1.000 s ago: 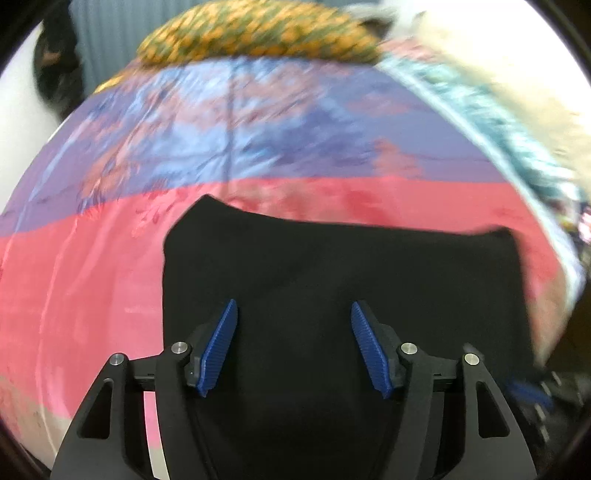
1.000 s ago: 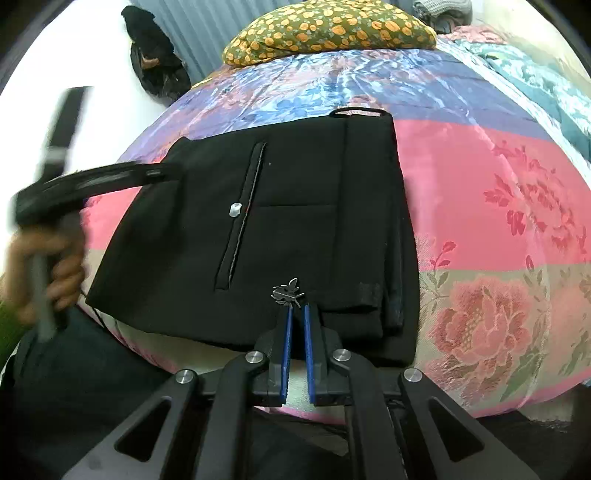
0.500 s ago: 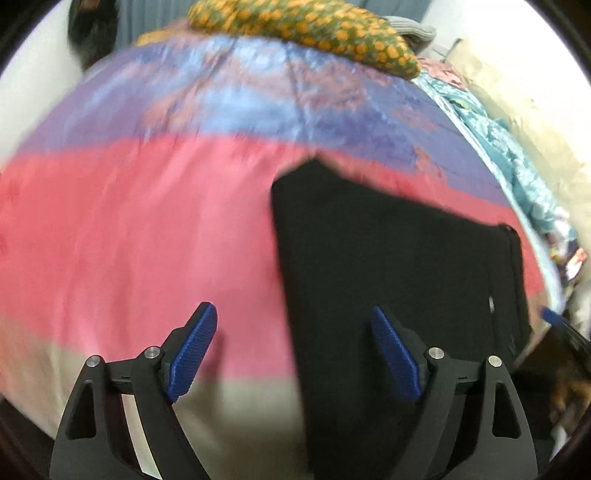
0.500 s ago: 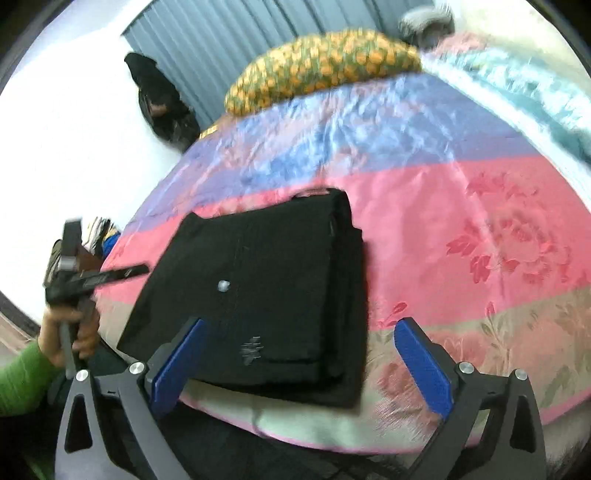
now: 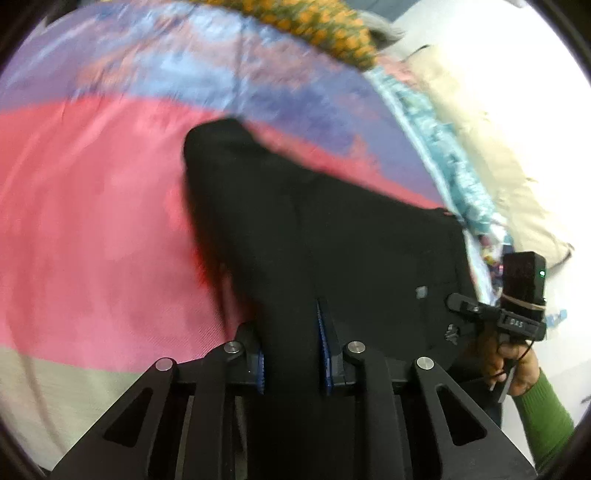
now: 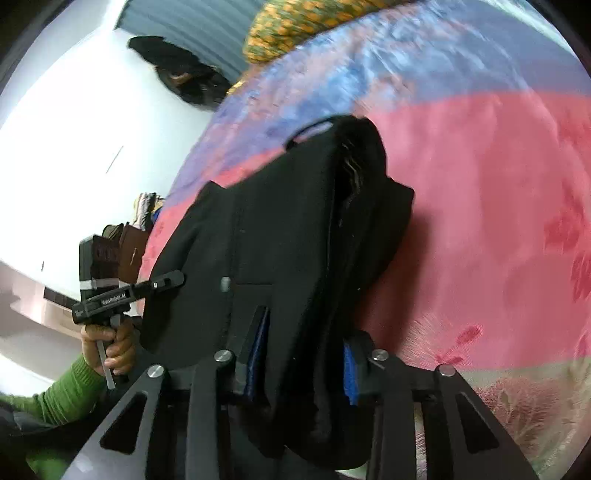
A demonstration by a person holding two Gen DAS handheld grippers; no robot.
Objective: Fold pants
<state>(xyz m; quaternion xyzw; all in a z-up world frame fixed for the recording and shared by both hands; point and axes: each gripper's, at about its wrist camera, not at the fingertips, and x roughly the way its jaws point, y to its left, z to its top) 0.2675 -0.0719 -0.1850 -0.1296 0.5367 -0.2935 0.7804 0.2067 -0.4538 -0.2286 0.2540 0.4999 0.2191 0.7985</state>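
The folded black pants point(image 6: 295, 229) lie near the bed's front edge on the floral bedspread point(image 6: 498, 221); the left gripper point(image 5: 291, 354) clamps the near hem, the right gripper point(image 6: 301, 354) clamps the thick layered side; paired grips presumably keep the layers aligned for lifting.

A bed with a glossy pink, blue and cream floral bedspread point(image 6: 498, 184); behind it, an orange-dotted green pillow point(image 6: 295, 26) and white wall point(image 6: 74, 129).
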